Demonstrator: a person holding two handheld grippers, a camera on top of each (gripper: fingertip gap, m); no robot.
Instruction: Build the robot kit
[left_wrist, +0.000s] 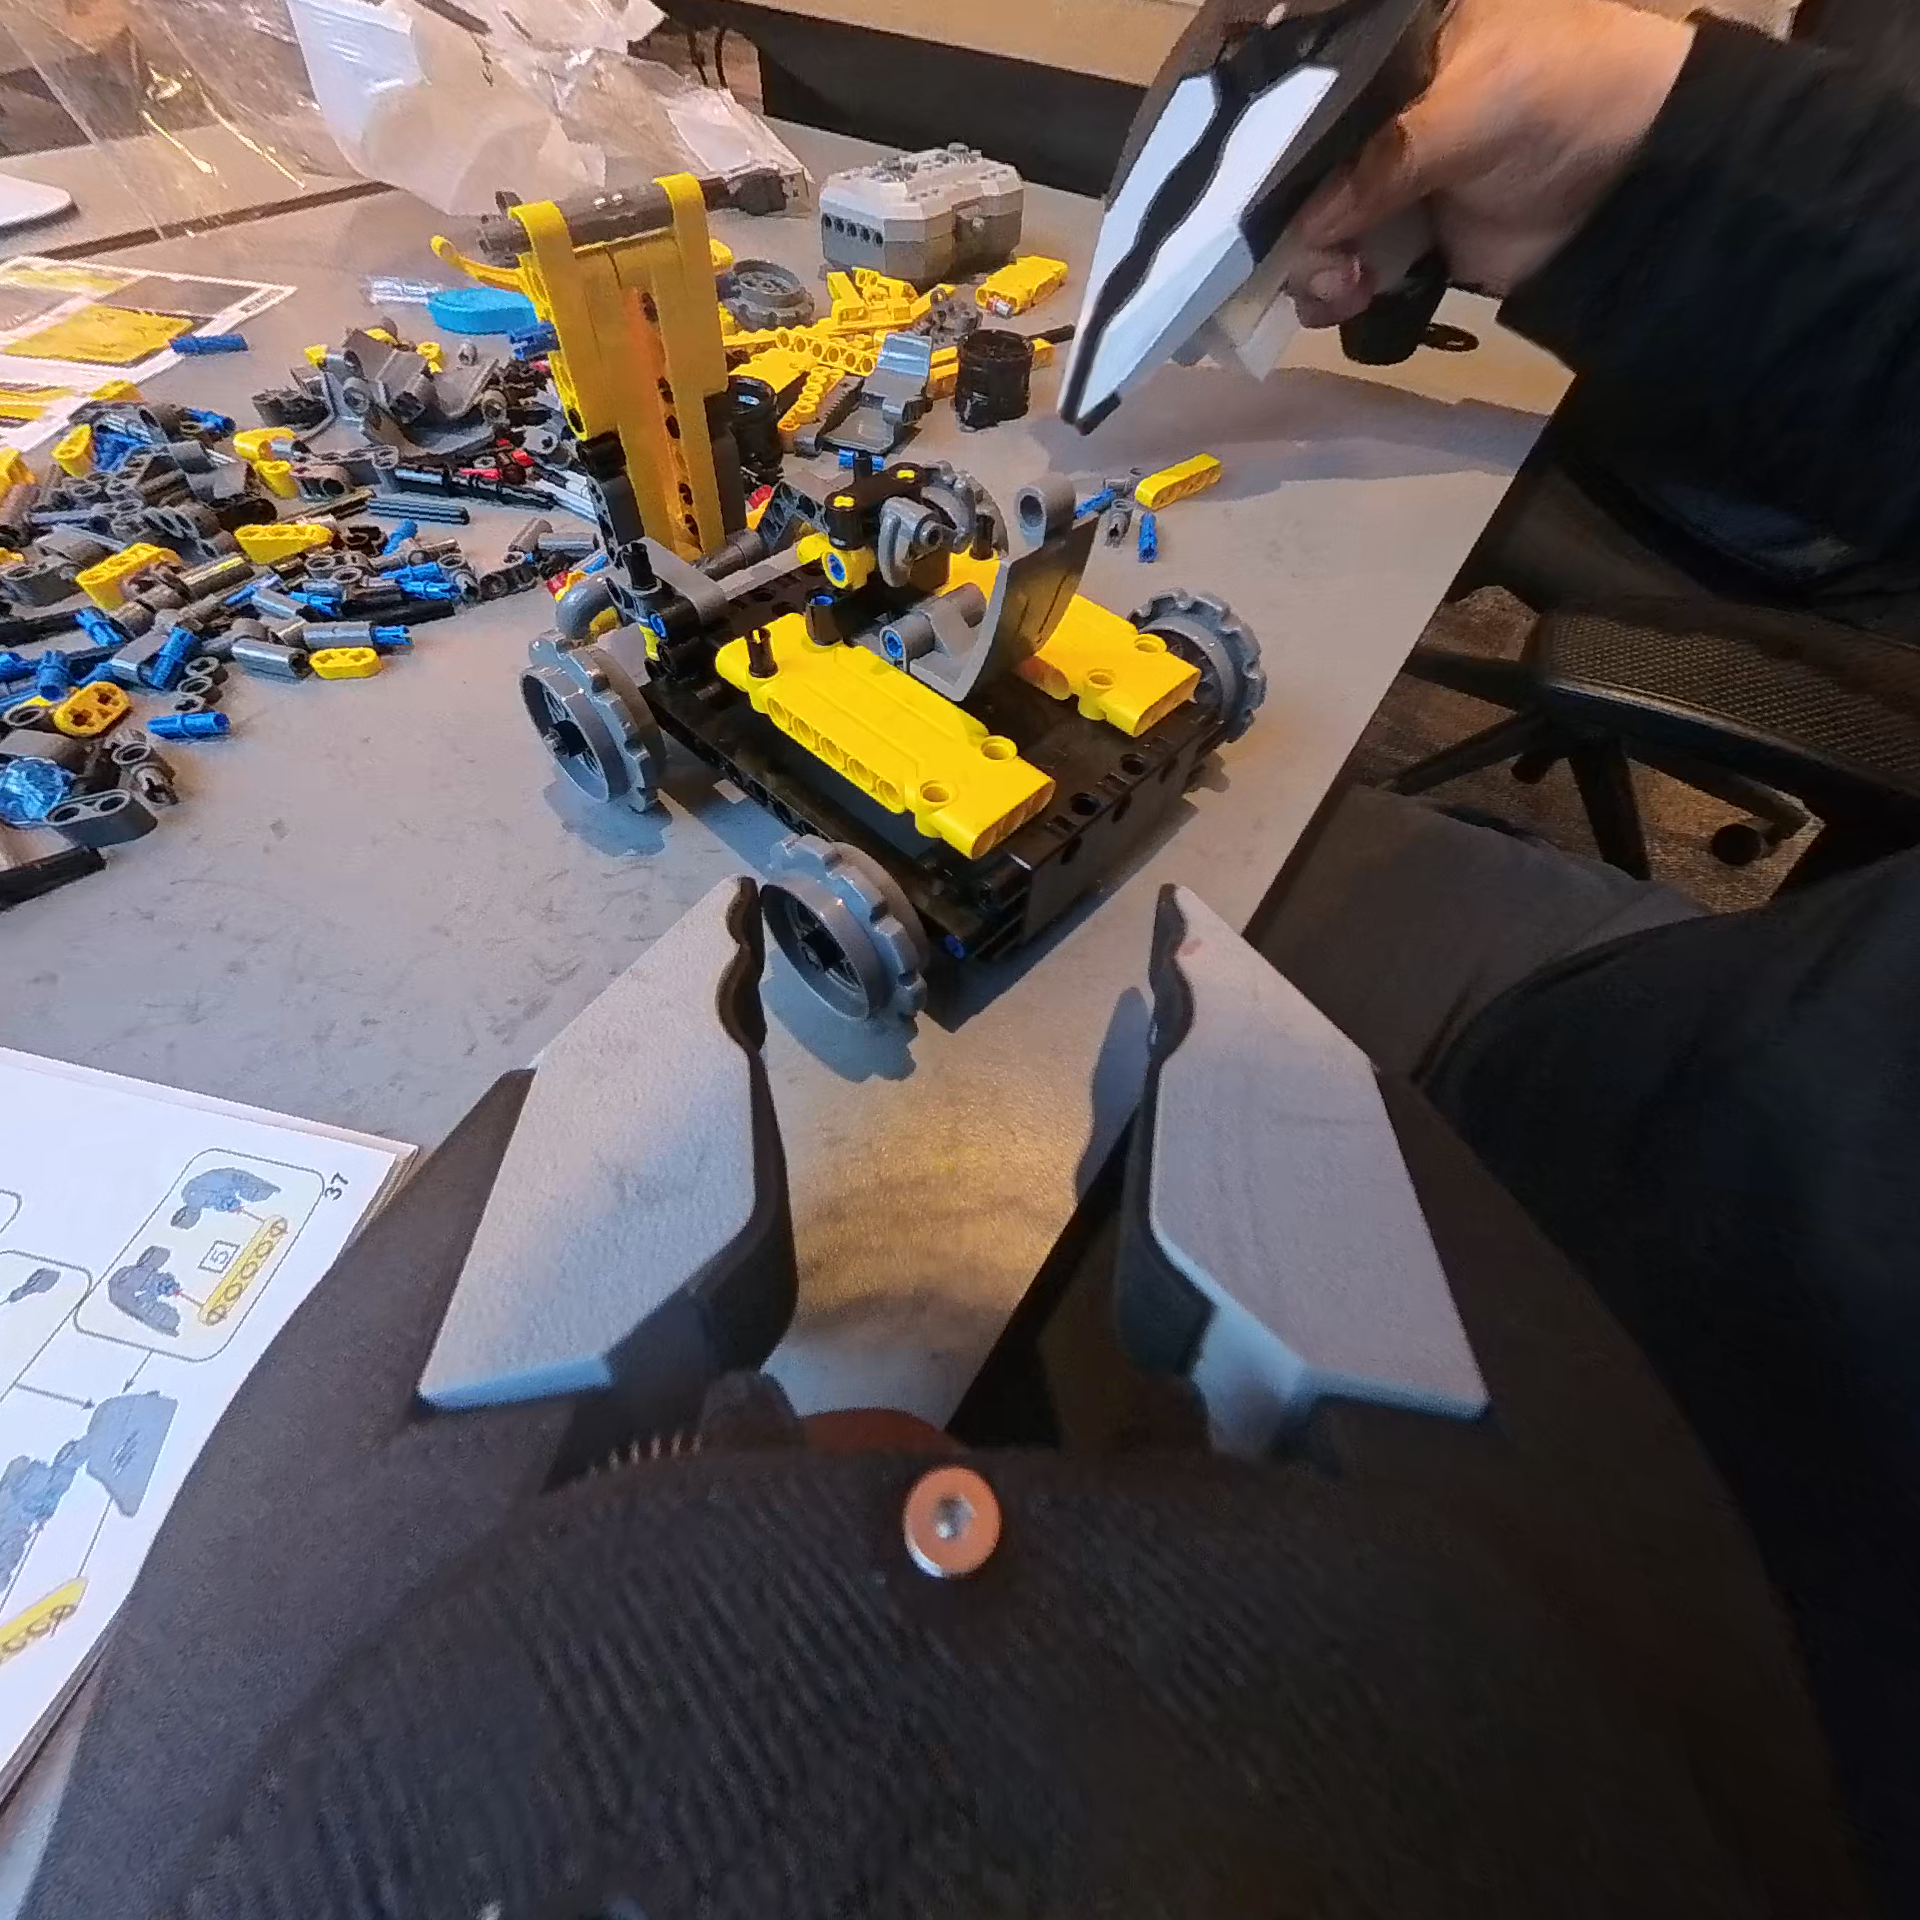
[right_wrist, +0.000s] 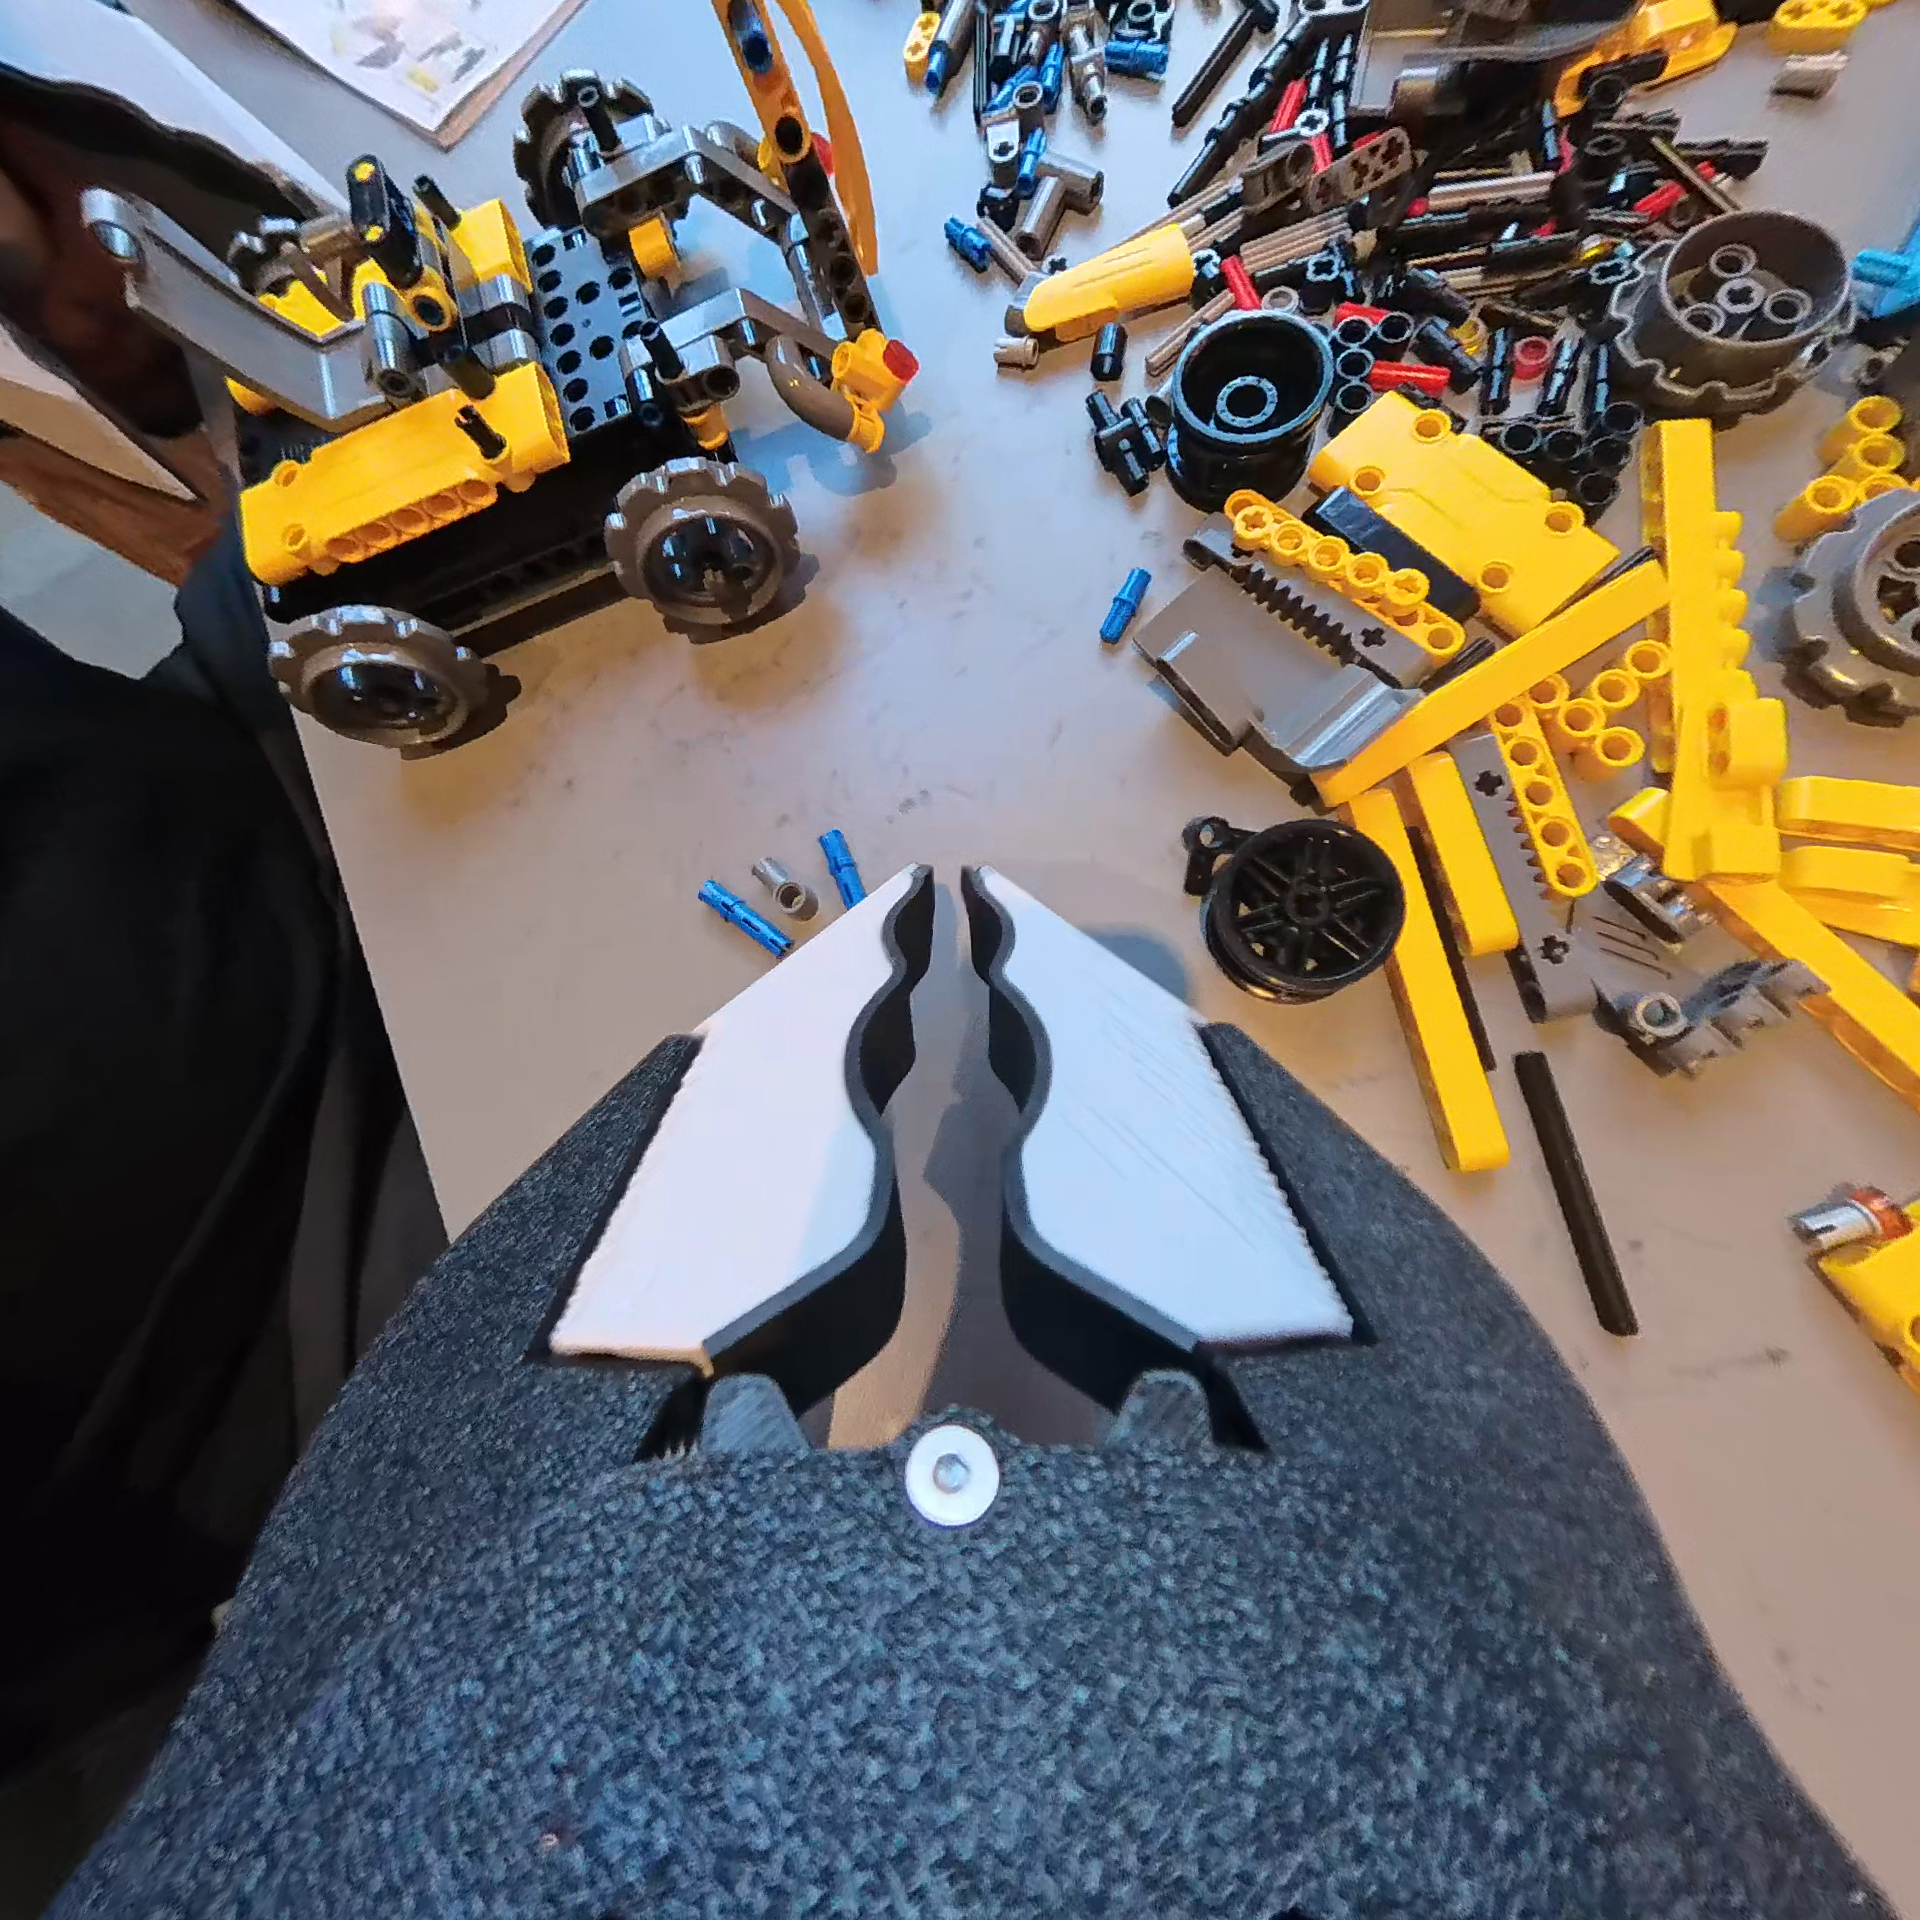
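Grey, scuffed table (left_wrist: 343, 935) carrying a part-built vehicle (left_wrist: 883, 717) of yellow and black studless plastic beams on four grey toothed wheels, flanked by a loose heap of beams (right_wrist: 1558, 665), pins and rims. Left gripper (left_wrist: 951, 935), grey fingers spread wide and empty, sits just beside the vehicle's near wheel; only this view shows the printed instruction booklet (left_wrist: 156, 1299). Right gripper (right_wrist: 948, 883), fingers nearly together and empty, hovers near two blue pins (right_wrist: 743, 914).
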